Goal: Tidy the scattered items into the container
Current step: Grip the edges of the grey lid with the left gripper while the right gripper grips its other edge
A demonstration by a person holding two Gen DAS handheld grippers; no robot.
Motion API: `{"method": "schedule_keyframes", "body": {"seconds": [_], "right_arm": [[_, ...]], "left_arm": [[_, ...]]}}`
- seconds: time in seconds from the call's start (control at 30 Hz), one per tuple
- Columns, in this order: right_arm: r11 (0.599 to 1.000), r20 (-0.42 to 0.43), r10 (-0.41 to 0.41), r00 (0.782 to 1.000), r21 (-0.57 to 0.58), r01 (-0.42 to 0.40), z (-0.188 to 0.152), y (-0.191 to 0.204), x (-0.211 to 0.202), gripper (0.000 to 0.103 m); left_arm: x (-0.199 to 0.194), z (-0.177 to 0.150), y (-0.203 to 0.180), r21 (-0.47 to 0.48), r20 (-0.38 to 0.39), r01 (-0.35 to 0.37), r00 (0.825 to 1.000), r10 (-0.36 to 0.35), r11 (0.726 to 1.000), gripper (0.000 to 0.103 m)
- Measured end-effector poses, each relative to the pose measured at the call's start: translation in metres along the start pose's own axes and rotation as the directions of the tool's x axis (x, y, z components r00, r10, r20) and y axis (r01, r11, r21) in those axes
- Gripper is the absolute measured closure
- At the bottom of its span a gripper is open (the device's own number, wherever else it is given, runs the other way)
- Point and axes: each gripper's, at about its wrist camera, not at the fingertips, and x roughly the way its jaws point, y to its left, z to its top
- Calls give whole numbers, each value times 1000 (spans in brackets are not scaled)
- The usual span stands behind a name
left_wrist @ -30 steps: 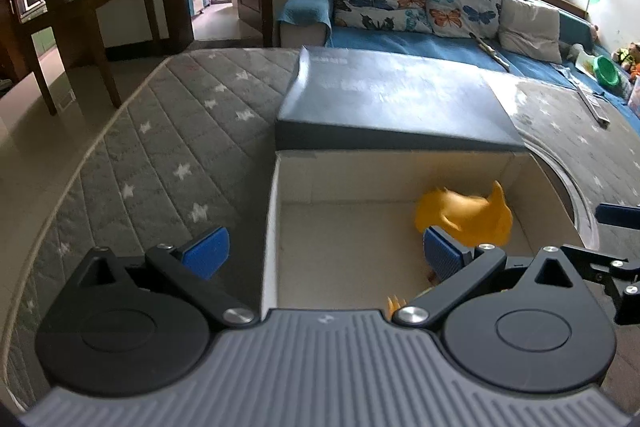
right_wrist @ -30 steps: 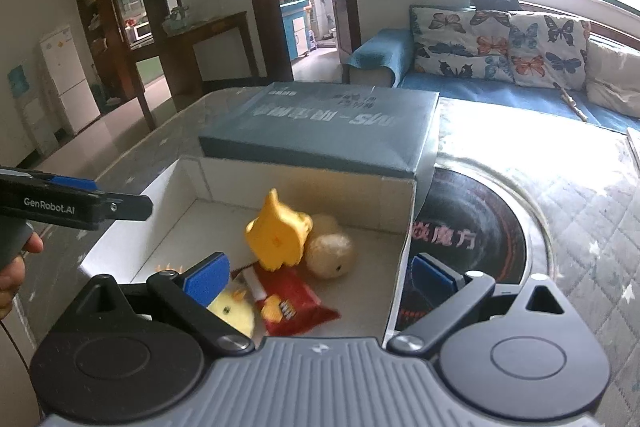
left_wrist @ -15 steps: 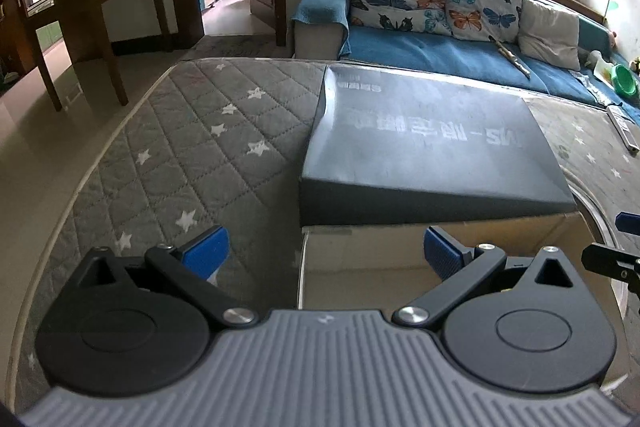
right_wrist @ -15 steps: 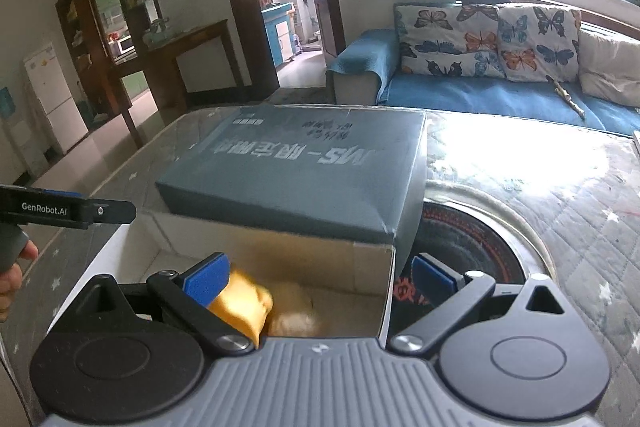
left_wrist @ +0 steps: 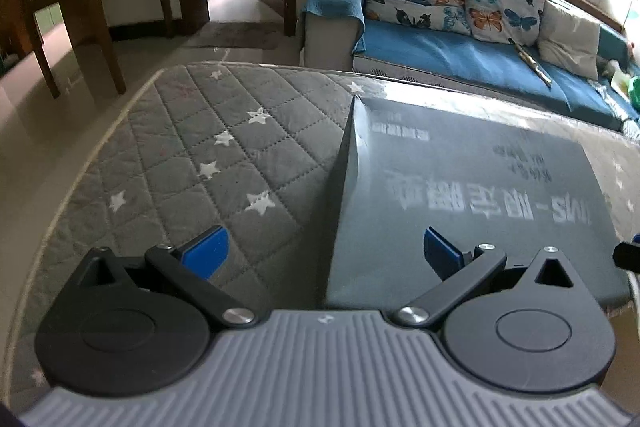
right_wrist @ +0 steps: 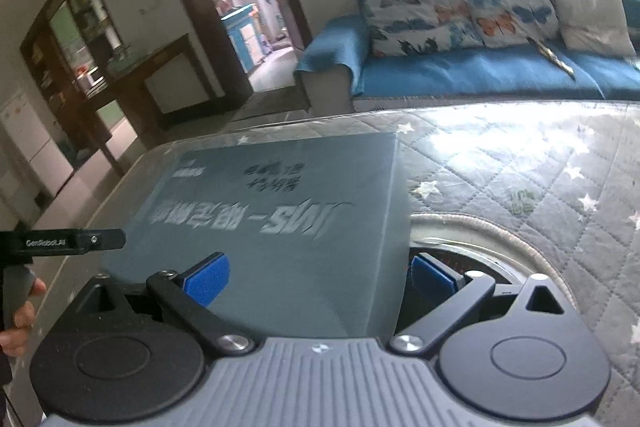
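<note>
Over the dark grey lid [left_wrist: 472, 187] that covers the container, the left gripper [left_wrist: 326, 253] and right gripper [right_wrist: 318, 275] hang at its two near corners, jaws spread and empty, perhaps because it sits shut. Beside the lid, the quilted star cover [left_wrist: 224, 155] lies bare (no loose items show); the contents are hidden.

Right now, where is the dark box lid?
The lid lies flat on the quilted table cover, right of centre in the left wrist view and left of centre in the right wrist view, straddled at one near corner by each open gripper.
</note>
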Motion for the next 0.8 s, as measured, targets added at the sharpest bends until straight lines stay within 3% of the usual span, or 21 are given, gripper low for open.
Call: {"method": "schedule_keyframes", "body": {"seconds": [0.33,0.8], "right_arm": [[996,-50,22,998,84,-18,2,-19,42,4],[993,-70,63,996,109,-55,0,-26,59,0]], "left_arm": [[37,9,9,-58,-30,70,997,-72,996,0],[59,14,10,-143,-43,169,983,-176,975,0]]}}
